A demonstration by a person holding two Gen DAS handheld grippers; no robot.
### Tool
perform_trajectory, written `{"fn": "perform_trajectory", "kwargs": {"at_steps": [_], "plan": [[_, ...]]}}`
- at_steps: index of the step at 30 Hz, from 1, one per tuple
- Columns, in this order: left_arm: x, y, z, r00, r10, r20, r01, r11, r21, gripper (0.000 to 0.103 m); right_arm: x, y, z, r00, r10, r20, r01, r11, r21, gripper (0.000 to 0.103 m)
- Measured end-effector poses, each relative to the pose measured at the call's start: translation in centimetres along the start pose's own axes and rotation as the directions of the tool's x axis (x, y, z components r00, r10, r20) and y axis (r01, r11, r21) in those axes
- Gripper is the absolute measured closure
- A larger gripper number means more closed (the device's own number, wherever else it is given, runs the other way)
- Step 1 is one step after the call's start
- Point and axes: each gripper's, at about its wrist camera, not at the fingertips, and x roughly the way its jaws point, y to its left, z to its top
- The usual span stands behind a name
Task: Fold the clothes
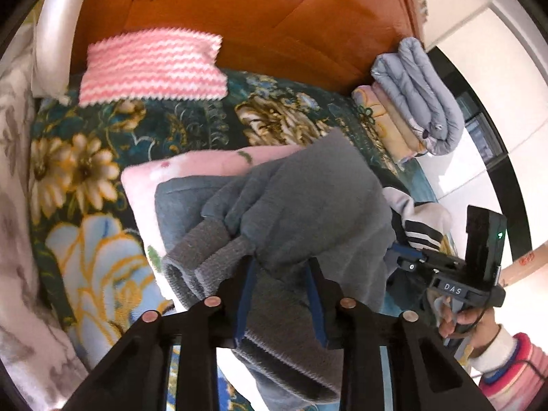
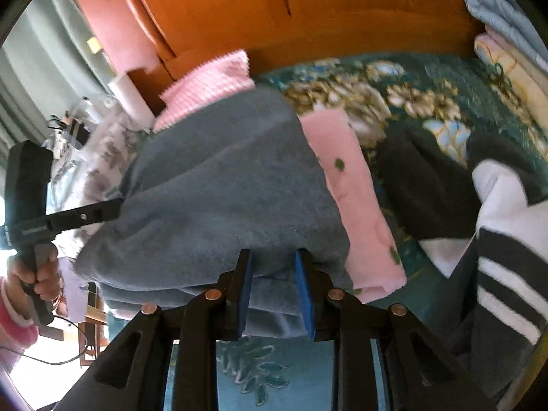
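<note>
Left wrist view: left claw (image 1: 281, 294) grips grey sweater (image 1: 308, 205) hem; right claw (image 2: 274, 294) clamps its edge, pink garment (image 2: 356, 205) just right.

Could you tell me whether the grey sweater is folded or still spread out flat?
Partly folded. The grey sweater is bunched double, its ribbed cuffs gathered on top, and both the left gripper and right gripper clamp its layered edge.

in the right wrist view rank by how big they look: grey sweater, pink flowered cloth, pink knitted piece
1. grey sweater, largest, though it is also nearest the camera.
2. pink flowered cloth.
3. pink knitted piece, smallest, but partly hidden behind the sweater and farther away, so its true size is unsure.
</note>
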Motion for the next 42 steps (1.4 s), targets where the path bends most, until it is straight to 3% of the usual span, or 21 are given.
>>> {"fn": "perform_trajectory", "kwargs": {"at_steps": [6, 11, 16, 17, 20, 23, 28, 36, 38, 42], "plan": [[-1.6, -0.9, -0.3, 1.0, -0.002, -0.014, 0.002, 0.999, -0.033, 0.072, -0.8, 0.2, -0.4, 1.0, 0.0, 0.012, -0.001, 0.998, 0.07, 0.076], [-5.0, -3.7, -3.0, 0.998, -0.047, 0.051, 0.048, 0.999, -0.024, 0.069, -3.9, 2.1, -3.5, 0.993, 0.005, 0.121, -0.019, 0.993, 0.117, 0.076], [-6.3, -7.2, -7.2, 0.994, 0.033, 0.102, -0.039, 0.998, 0.055, 0.063, -4.1, 4.6, -7.8, 0.991, 0.001, 0.134, -0.021, 0.989, 0.149, 0.074], [-6.3, -7.6, -8.0, 0.992, 0.058, 0.111, -0.065, 0.996, 0.06, 0.058, -4.0, 5.1, -8.6, 0.992, -0.002, 0.129, -0.018, 0.988, 0.151, 0.068], [-5.5, -8.1, -10.5, 0.97, 0.191, 0.149, -0.201, 0.978, 0.058, 0.044, -3.1, 6.0, -10.5, 0.993, -0.032, 0.111, 0.012, 0.984, 0.175, 0.056], [-4.1, -7.3, -12.3, 0.954, 0.262, 0.147, -0.265, 0.964, 0.0, 0.042, -2.2, 6.4, -11.8, 0.993, -0.062, 0.098, 0.042, 0.98, 0.195, 0.044], [-1.9, -6.4, -13.9, 0.924, 0.353, 0.148, -0.353, 0.935, -0.027, 0.031, -0.4, 6.7, -12.9, 0.991, -0.109, 0.083, 0.089, 0.972, 0.217, 0.041], [0.7, -5.0, -15.5, 0.892, 0.425, 0.155, -0.424, 0.905, -0.038, 0.02, 1.8, 7.0, -13.8, 0.978, -0.191, 0.079, 0.17, 0.96, 0.224, 0.034], [1.2, -4.9, -15.7, 0.884, 0.437, 0.165, -0.44, 0.898, -0.023, 0.019, 2.3, 7.1, -14.0, 0.972, -0.214, 0.092, 0.191, 0.958, 0.216, 0.027], [2.2, -4.1, -16.1, 0.882, 0.443, 0.157, -0.447, 0.895, -0.017, 0.013, 2.9, 6.9, -14.3, 0.959, -0.262, 0.112, 0.231, 0.945, 0.233, 0.026]]}}
